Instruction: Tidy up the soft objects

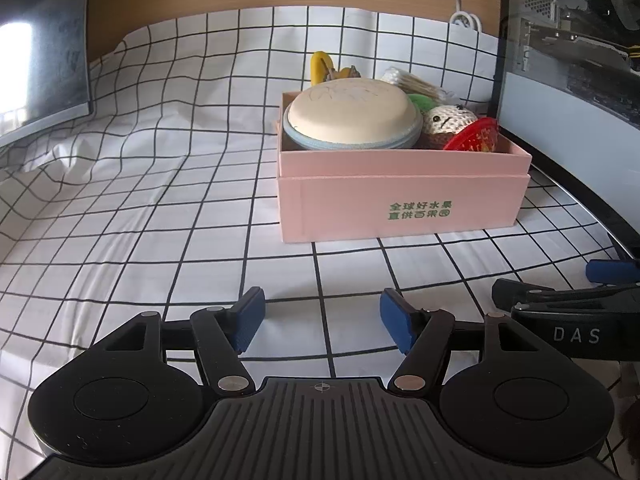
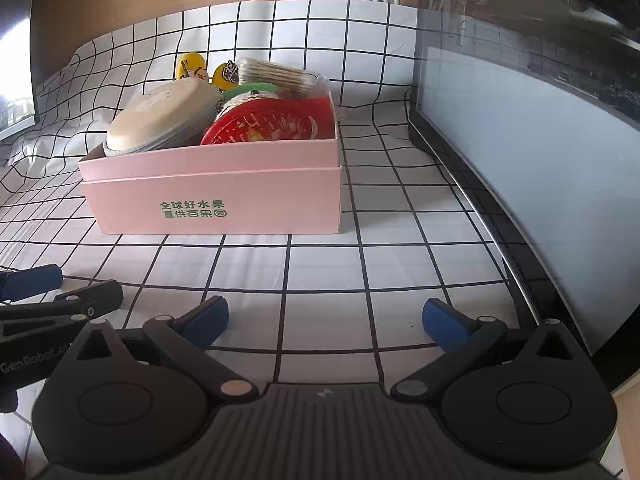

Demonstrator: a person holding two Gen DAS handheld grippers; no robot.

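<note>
A pink box with green lettering stands on the checked cloth; it also shows in the right wrist view. In it lie a round cream zip pouch, a crocheted doll, a red pouch, a green soft item and a pack of cotton swabs. Yellow soft toys stick up at the back. My left gripper is open and empty, in front of the box. My right gripper is open and empty, also short of the box.
A white cloth with a black grid covers the table. A monitor stands at the left. A glass-sided computer case stands close on the right. A white cable runs down the wooden back wall.
</note>
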